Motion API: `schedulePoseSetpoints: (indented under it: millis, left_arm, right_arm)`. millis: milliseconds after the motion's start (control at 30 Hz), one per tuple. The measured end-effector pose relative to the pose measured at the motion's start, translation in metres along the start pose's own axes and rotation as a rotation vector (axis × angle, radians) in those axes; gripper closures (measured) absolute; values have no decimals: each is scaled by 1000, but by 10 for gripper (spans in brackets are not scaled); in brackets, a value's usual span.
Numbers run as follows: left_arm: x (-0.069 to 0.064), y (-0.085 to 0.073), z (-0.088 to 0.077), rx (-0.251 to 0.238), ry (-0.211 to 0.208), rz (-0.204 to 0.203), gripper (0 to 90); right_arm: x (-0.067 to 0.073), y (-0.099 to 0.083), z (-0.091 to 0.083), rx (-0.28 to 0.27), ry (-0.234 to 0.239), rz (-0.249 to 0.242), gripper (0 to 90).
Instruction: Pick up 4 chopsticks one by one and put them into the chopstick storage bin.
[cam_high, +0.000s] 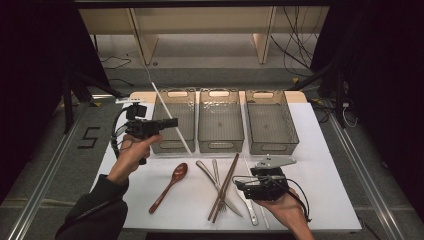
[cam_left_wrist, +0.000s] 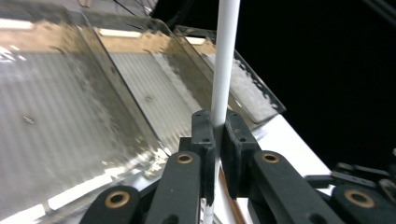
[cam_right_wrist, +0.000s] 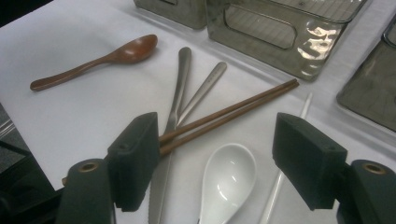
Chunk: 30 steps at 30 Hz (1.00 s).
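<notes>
White chopstick (cam_left_wrist: 224, 60), thin, stiff, smooth, likely slippery and brittle: clamped near mid-length in left gripper (cam_high: 170, 123), raised over leftmost clear bin (cam_high: 172, 120). Right gripper (cam_right_wrist: 219, 163) jaws apart, nothing between pads, over white ceramic spoon (cam_right_wrist: 229, 179); take it by the handle.

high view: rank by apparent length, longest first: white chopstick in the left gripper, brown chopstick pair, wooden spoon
1. White chopstick, clamped in the left gripper. It is lifted nearer the camera, so its lead is unsure.
2. Brown chopstick pair.
3. Wooden spoon.
Ranks 1 and 2 look close in length; the spoon is plainly shortest.
</notes>
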<state>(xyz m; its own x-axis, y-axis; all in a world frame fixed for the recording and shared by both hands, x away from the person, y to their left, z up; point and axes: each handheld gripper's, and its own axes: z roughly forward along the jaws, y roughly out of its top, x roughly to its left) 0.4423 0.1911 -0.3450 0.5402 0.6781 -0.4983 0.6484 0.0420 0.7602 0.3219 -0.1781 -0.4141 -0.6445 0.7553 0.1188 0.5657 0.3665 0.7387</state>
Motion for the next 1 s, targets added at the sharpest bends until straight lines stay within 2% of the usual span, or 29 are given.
schedulePoseSetpoints:
  millis: [100,300,333,500,533,633,800,1000]
  left_arm:
    - [6,10,0,-1,23,-1,838]
    - [24,29,6,4,71,-34,838]
    - [24,29,6,4,71,-34,838]
    - [33,40,14,15,127,-29,837]
    - [33,40,14,15,127,-29,837]
    - [37,45,18,28,167,-9,837]
    - [50,50,24,54,233,-1,837]
    - [59,48,30,68,266,-3,837]
  right_arm:
    - [-1,-2,-1,-1,-2,5,307]
    - [-3,-5,-4,-7,-9,11,296]
    - [-3,-5,-4,-6,-9,12,294]
    - [-4,-7,-5,-11,-12,16,283]
    - [-4,-7,-5,-11,-12,16,283]
    - [-5,-9,-5,-9,-11,14,281]
    - [-5,-9,-6,-8,-10,15,279]
    - [-5,-10,-5,-6,-10,16,278]
